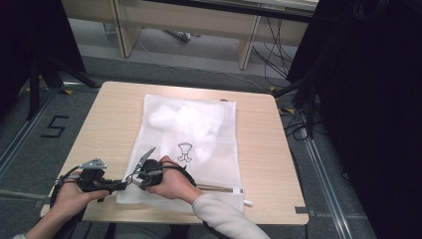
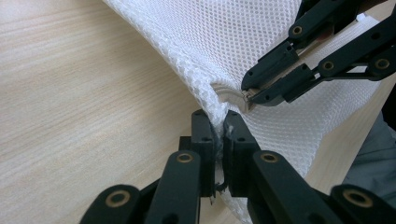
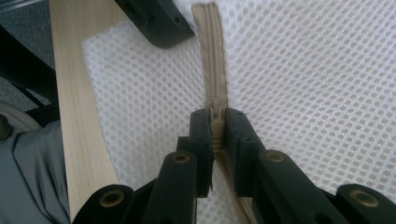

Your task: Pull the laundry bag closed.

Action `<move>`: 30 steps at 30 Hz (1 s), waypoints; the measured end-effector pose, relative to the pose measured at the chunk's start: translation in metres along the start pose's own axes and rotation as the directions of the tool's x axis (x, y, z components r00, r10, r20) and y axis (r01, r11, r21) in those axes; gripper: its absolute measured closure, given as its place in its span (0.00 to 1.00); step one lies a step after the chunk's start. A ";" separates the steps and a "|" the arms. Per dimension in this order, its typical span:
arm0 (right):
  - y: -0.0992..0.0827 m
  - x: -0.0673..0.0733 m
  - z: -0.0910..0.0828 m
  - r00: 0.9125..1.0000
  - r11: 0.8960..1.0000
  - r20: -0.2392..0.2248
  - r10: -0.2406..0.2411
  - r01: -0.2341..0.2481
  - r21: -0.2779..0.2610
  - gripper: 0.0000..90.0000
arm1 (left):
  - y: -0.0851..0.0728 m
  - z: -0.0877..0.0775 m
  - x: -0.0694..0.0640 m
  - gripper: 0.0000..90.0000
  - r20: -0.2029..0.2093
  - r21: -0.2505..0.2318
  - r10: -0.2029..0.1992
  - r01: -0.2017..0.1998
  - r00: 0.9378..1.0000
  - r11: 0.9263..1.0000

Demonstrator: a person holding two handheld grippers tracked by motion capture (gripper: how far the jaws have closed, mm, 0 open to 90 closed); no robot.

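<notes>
White mesh bag lies flat on the wooden surface, its zipped edge toward the person. Left gripper has its jaws clamped on the bag's near left corner, the mesh bunched between them. Right gripper, just beside it, has its jaws pinched on the beige zipper pull, with the zipper running straight ahead of them.

— Where does the high view sit?
— Above the near edge, looking forward and down over the whole table.
— And the two gripper views?
— Each rides its tongs, pressed close to the mesh bag; both share the zipper corner.
</notes>
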State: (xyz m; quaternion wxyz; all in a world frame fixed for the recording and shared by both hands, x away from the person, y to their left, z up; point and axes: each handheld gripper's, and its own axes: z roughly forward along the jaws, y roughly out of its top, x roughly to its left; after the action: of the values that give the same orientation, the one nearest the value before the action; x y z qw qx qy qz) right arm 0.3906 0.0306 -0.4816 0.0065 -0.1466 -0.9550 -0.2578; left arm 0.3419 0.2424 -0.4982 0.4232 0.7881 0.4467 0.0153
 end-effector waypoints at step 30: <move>-0.011 -0.003 -0.004 1.000 1.000 0.006 0.029 -0.029 0.009 0.92 | 0.000 0.000 0.001 0.93 0.000 -0.005 -0.008 0.008 1.000 1.000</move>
State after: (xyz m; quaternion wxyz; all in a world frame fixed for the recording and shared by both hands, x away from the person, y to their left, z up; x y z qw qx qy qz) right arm 0.3903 0.0183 -0.4834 0.0080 -0.1612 -0.9539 -0.2530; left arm 0.3426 0.2426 -0.4987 0.4251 0.7854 0.4497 0.0148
